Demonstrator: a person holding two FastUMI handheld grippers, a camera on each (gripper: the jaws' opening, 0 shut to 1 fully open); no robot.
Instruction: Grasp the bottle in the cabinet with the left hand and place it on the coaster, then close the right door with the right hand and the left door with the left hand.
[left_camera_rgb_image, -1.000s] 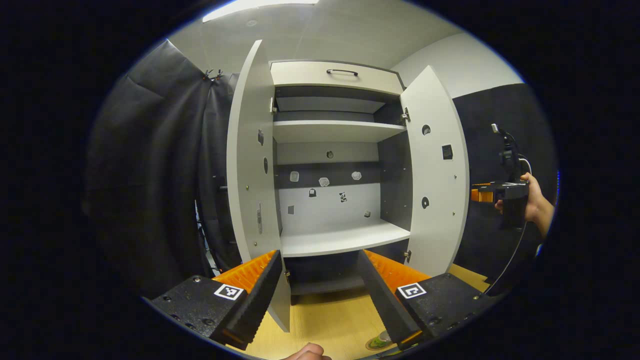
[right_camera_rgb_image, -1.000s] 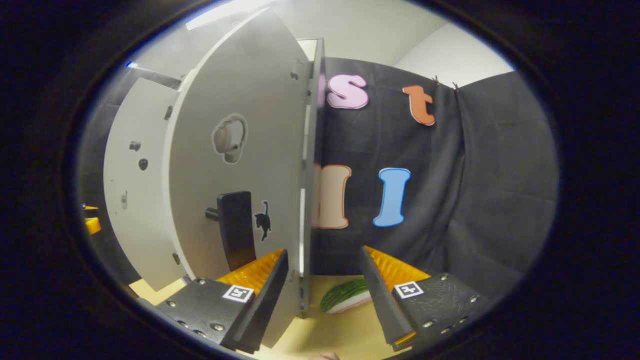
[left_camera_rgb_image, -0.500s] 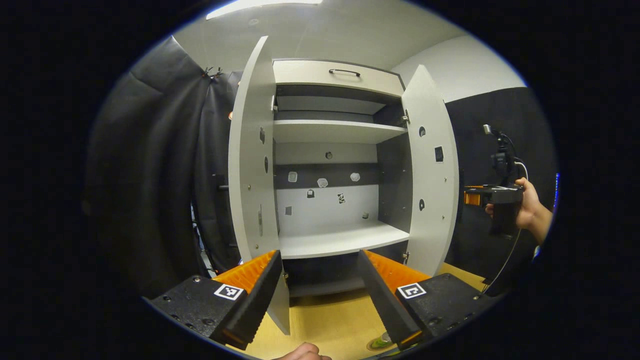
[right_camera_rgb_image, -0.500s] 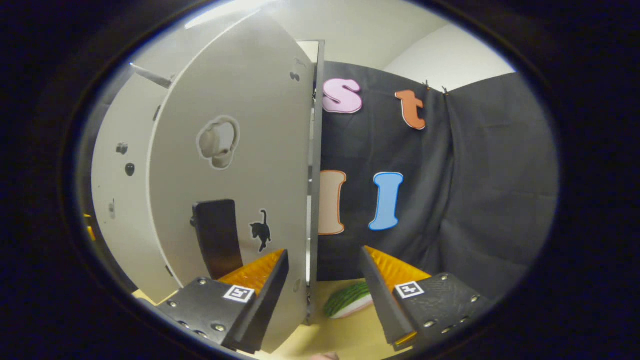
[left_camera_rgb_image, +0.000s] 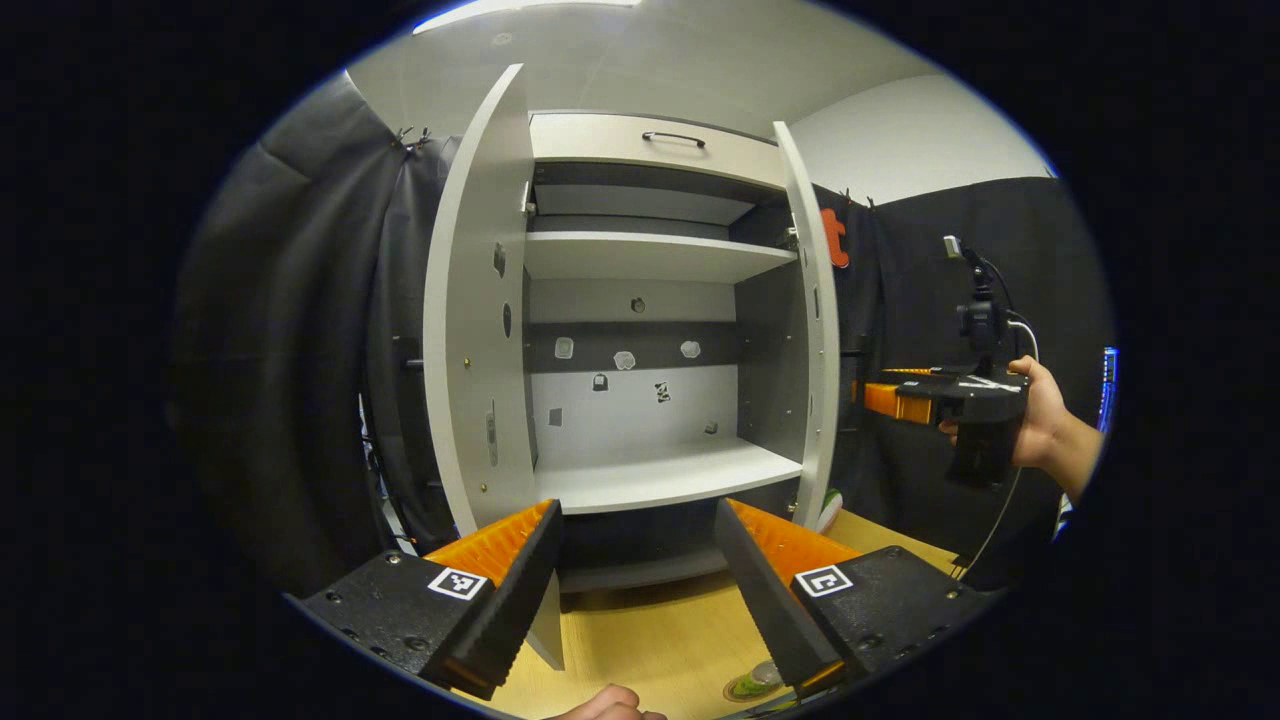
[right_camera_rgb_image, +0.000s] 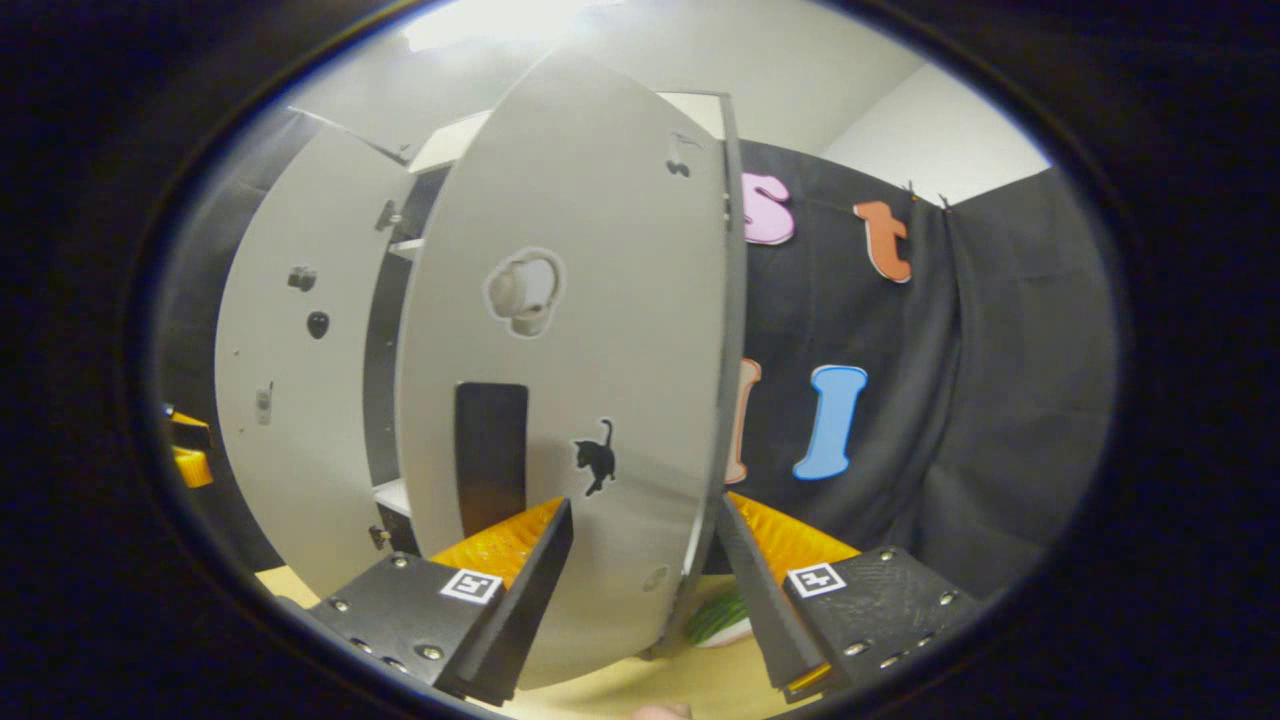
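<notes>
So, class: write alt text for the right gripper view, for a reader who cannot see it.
The right gripper, jaws open, faces the outside of the cabinet's right door, which stands partly open and carries a dark handle and a cat sticker. Beyond it the left door is open too.

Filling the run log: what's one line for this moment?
stage: closing right door | left door: open | shelves: bare | right gripper: open, at door | left gripper: open, idle
</notes>
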